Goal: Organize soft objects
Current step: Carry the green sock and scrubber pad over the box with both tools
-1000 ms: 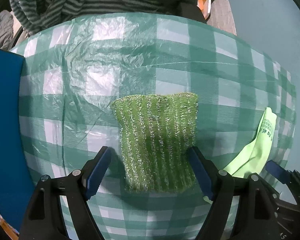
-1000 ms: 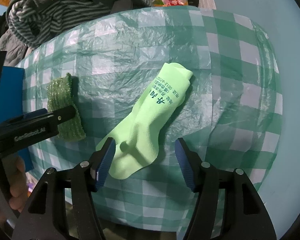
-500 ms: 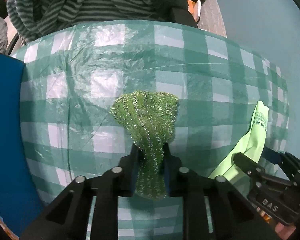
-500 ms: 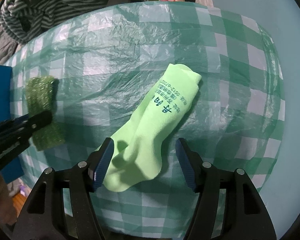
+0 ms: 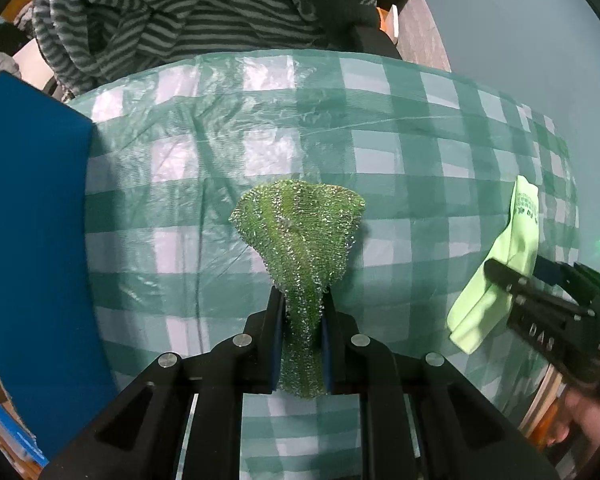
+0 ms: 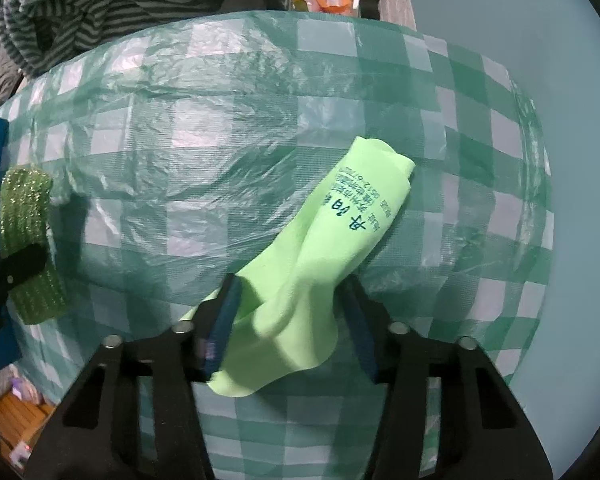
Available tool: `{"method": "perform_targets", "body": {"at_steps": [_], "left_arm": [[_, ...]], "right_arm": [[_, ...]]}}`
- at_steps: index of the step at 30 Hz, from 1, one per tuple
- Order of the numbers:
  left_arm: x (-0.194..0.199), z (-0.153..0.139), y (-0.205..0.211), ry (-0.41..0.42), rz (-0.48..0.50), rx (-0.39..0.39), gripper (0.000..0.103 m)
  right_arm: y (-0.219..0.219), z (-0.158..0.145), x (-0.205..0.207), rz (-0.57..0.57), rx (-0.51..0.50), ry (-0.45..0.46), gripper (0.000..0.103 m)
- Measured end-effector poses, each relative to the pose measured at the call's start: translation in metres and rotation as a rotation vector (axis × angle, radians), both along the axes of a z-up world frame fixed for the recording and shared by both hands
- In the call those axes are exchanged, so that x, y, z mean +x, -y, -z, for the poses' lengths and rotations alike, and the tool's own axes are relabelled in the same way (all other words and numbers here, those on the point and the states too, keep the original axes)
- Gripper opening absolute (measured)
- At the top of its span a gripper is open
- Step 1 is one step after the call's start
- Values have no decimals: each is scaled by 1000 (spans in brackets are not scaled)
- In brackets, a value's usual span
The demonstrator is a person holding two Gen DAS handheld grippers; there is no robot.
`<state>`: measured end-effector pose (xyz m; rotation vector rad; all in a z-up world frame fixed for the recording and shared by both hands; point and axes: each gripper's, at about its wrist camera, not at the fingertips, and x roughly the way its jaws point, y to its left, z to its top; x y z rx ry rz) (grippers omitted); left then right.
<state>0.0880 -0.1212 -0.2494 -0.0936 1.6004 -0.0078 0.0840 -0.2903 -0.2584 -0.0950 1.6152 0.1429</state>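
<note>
Tablecloth, green and white checked, fills both views; striped clothing is heaped in the upper left. We see a lime sock at frame centre between the right gripper pads, jaws half closed around its foot. The left gripper pinches a glittery green cloth, bunching it narrow at lower centre.

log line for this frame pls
left gripper: shut on sparkly green cloth | right gripper: closing around lime sock, not clamped | surface: checked tablecloth
</note>
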Motion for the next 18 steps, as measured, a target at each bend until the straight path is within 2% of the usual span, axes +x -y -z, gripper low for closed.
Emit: {"method": "perform_targets", "body": {"at_steps": [1,2,3,9,18], "left_arm": [[-2,-2,-2,2,2,0,15],[-5,-4,-4,4,5,-2,15],[-6,-6,-4,5,6,-3,15],[-17,-15,-15,19,17,-1,15],[-32,-45,-23,67,55,9,15]], "right_arm": [[-1,-1,-1,0,3,2,30],[-1,-2,-1,4,6,2,16],[0,-2,-1,14,16,-2,12],[18,-5,-2,41,63,-11,7],[29,-38,-21,41,128,22,7]]}}
